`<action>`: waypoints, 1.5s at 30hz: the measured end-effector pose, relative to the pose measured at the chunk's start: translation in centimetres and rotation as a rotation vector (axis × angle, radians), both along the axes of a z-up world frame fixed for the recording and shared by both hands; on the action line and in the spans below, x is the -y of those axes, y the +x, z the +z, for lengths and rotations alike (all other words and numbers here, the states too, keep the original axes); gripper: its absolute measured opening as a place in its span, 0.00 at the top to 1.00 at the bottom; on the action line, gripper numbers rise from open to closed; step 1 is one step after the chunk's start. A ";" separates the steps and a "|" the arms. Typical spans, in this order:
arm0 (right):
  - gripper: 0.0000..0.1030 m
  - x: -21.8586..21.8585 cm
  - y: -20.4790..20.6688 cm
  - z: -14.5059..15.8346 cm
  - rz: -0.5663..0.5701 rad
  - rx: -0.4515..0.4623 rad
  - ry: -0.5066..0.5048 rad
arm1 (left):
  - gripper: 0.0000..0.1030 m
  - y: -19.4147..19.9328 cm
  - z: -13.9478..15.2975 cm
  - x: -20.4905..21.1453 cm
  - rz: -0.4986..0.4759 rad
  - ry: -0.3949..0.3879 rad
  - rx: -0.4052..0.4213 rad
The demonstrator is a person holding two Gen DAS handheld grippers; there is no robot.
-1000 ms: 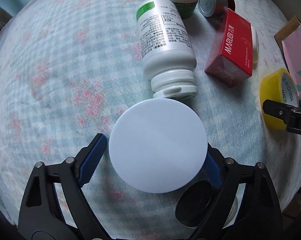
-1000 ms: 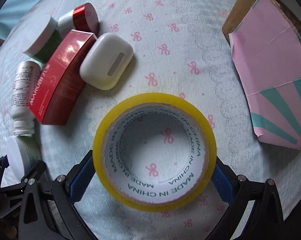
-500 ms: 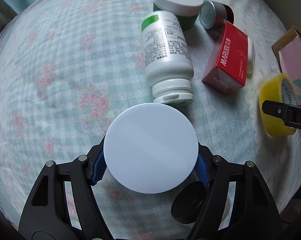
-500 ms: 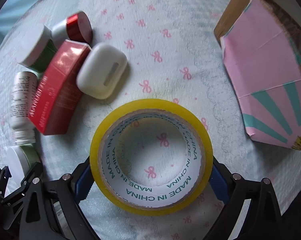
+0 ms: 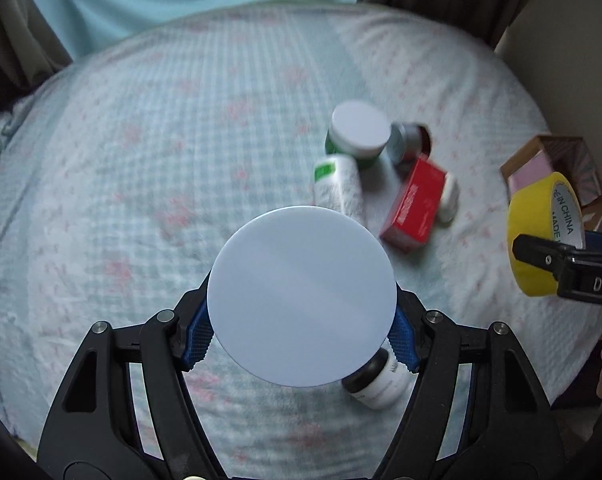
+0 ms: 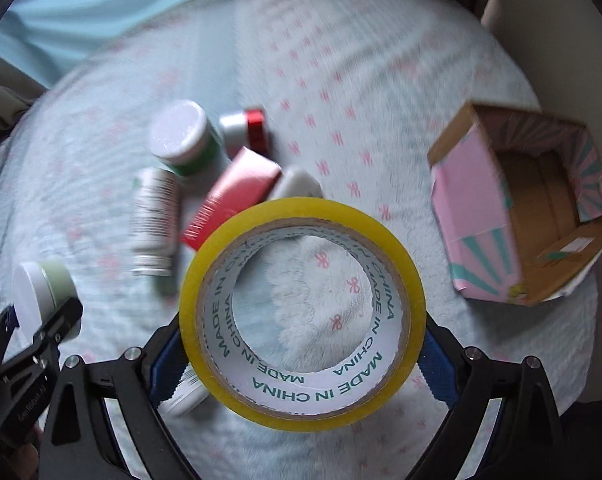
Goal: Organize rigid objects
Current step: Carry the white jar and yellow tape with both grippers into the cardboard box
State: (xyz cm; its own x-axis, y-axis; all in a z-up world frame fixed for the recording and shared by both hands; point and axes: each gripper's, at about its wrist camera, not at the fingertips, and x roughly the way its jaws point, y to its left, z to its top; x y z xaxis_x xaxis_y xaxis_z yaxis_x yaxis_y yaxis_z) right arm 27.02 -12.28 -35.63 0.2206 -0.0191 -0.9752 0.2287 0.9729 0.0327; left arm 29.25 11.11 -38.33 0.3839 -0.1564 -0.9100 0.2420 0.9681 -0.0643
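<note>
My left gripper (image 5: 301, 336) is shut on a jar with a round white lid (image 5: 301, 296), both blue pads pressing its sides, and holds it well above the cloth. The right wrist view shows that jar's pale green body (image 6: 57, 284). My right gripper (image 6: 301, 364) is shut on a yellow tape roll (image 6: 413, 280), held flat and high, with the cloth showing through its hole. The same tape roll (image 5: 537, 240) shows at the right edge of the left wrist view. An open pink cardboard box (image 6: 533, 208) stands to the right.
Clustered on the bow-patterned cloth (image 5: 141, 200) are a green jar (image 5: 359, 130), a lying white bottle (image 5: 339, 188), a red box (image 5: 415, 210), a silver tin (image 5: 409, 142) and a white case (image 5: 449, 200). A small black-capped bottle (image 5: 377, 380) lies below the left gripper.
The left jaws closed onto the white-lidded jar and the right jaws tightened on the tape. Both grippers then rose with their loads, so the objects on the cloth look smaller and farther.
</note>
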 end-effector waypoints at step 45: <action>0.07 40.3 -0.3 3.3 0.390 -0.012 0.014 | 0.34 1.1 7.8 47.2 -0.140 0.014 -0.096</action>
State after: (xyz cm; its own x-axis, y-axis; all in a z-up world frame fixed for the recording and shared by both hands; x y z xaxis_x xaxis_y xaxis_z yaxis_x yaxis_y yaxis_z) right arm 26.73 -52.60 -32.30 0.1974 0.0778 -0.9772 -0.1580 0.9863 0.0466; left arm 30.36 -36.13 -30.58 0.2704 -0.1893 -0.9440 0.3685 0.9262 -0.0801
